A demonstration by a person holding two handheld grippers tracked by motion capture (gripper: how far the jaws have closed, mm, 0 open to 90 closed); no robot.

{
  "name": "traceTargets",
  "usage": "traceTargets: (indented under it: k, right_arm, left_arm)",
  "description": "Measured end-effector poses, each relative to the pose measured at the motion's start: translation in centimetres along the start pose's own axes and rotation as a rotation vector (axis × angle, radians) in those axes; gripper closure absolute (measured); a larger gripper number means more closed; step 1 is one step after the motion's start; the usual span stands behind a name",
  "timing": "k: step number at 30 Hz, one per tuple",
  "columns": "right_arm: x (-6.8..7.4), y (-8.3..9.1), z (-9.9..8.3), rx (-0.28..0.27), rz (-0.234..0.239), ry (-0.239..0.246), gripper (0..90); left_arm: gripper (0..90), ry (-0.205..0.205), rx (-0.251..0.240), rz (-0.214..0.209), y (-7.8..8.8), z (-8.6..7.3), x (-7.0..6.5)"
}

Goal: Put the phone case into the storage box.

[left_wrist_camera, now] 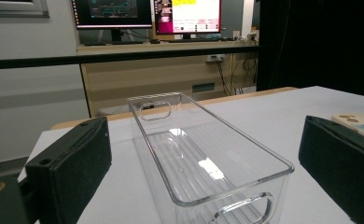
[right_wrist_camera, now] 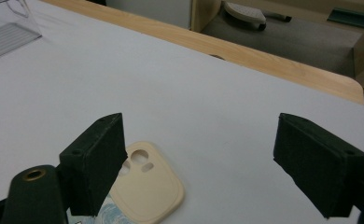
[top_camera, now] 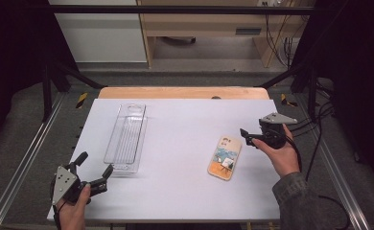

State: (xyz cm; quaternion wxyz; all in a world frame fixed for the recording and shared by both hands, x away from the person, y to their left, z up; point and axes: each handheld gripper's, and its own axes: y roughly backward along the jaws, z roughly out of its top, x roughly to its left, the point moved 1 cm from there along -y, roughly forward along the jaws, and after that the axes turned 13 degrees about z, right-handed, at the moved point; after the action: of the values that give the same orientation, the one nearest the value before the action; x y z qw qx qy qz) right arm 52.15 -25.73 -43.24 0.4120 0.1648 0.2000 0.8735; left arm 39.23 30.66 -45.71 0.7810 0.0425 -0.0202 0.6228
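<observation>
A clear plastic bin (top_camera: pixel 126 136) lies lengthwise on the left half of the white table (top_camera: pixel 185 120). My left gripper (top_camera: pixel 95 164) is open just short of the bin's near end, held at the table's front left corner. In the left gripper view the bin (left_wrist_camera: pixel 171 140) stands empty between and beyond the wide black jaws of that gripper (left_wrist_camera: pixel 206 161). A cream phone case (top_camera: pixel 225 157) with a painted picture lies flat at the right. My right gripper (top_camera: pixel 248 136) hovers open just right of the case's far end, nothing between its jaws. In the right gripper view the case (right_wrist_camera: pixel 147 186) lies below the gripper's (right_wrist_camera: pixel 203 154) left jaw.
The table's wooden far edge (top_camera: pixel 182 92) runs along the back. Metal rails (top_camera: pixel 29 148) flank both sides, and cables (top_camera: pixel 314 143) trail at the right. A corner of the bin (right_wrist_camera: pixel 7 32) shows at the upper left of the right gripper view. Monitors (left_wrist_camera: pixel 147 14) stand beyond the table.
</observation>
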Motion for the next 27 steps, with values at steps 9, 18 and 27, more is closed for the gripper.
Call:
traceTargets:
  k: [9, 18, 27]
  right_arm:
    - [-0.6, -1.5, -0.4, 0.044, 0.0, -0.013, 25.9]
    - [-1.0, -2.3, -0.7, 0.064, -0.003, -0.013, 44.2]
    - [-1.3, -3.0, -1.1, 0.102, -0.011, 0.004, 71.3]
  left_arm:
    - [2.3, 0.004, 0.001, 0.002, -0.1, -0.1, 0.0]
    - [2.4, 0.001, 0.004, 0.004, -0.1, -0.1, 0.0]
    - [2.5, -0.002, 0.009, 0.005, -0.1, -0.1, 0.0]
